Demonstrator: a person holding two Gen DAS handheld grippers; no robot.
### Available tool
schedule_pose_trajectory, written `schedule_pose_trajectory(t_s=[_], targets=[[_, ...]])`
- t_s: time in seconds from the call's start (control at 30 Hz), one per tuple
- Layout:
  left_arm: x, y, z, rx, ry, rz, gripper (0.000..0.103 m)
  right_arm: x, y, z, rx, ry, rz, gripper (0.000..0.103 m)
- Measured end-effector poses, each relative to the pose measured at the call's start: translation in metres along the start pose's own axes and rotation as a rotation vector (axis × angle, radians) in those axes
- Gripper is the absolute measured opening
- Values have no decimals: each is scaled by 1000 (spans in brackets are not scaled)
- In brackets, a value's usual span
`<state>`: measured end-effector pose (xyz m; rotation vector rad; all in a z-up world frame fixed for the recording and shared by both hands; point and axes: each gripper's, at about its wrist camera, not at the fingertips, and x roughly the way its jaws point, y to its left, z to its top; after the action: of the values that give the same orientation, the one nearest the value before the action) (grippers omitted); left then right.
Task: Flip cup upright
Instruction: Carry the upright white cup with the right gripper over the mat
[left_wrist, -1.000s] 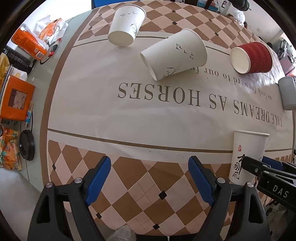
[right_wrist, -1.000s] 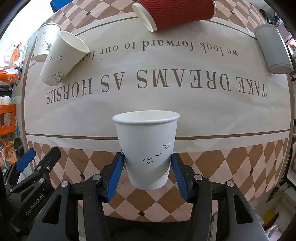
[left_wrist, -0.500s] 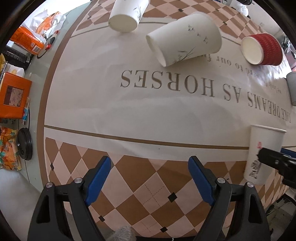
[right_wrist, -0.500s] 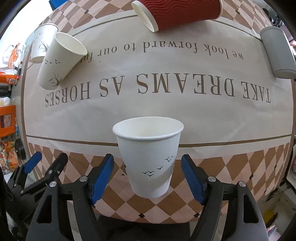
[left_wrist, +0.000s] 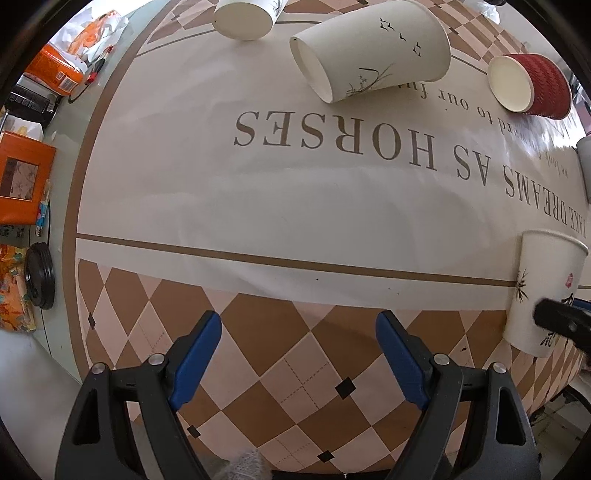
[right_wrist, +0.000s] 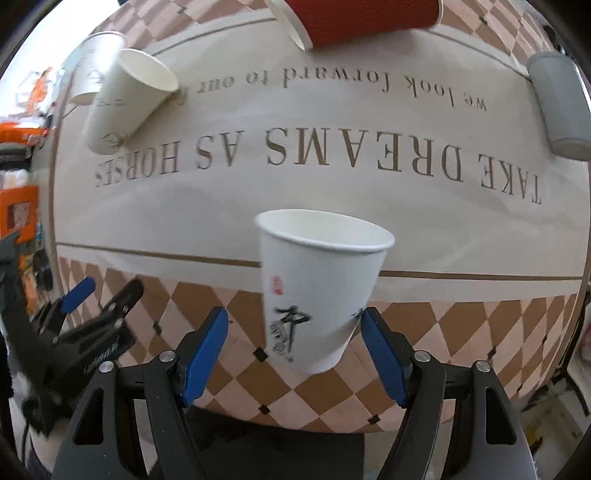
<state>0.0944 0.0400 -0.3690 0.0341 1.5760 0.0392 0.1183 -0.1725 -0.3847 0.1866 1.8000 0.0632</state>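
A white paper cup with black calligraphy (right_wrist: 317, 291) stands upright on the checkered part of the tablecloth, between the blue pads of my right gripper (right_wrist: 293, 350), which is open and not touching it. The same cup shows at the right edge of the left wrist view (left_wrist: 541, 291). My left gripper (left_wrist: 299, 354) is open and empty over the checkered border. A white cup with birds (left_wrist: 373, 51) lies on its side at the far side; it also shows in the right wrist view (right_wrist: 125, 99).
A red ribbed cup (left_wrist: 528, 86) and another white cup (left_wrist: 245, 16) lie on their sides at the back. A grey cup (right_wrist: 557, 107) lies at the right. Orange boxes (left_wrist: 24, 177), snack packs and a black lid (left_wrist: 38, 275) sit off the cloth's left edge.
My right gripper opened and let go of the upright cup, then shifted left so the cup sits nearer its right pad. My left gripper moved forward toward the lying cups.
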Motion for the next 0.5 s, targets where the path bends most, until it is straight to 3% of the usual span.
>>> schedule_pose_trajectory(t_s=[0.03, 0.27, 0.5], targets=[[0, 0, 0, 0, -2, 2, 85, 3, -2, 2, 14, 0, -2, 61], [1, 3, 7, -20, -9, -11, 85, -1, -10, 6, 59, -80, 26, 60], [1, -1, 17, -47, -29, -57, 85, -41, -11, 10, 39, -330, -7, 60]])
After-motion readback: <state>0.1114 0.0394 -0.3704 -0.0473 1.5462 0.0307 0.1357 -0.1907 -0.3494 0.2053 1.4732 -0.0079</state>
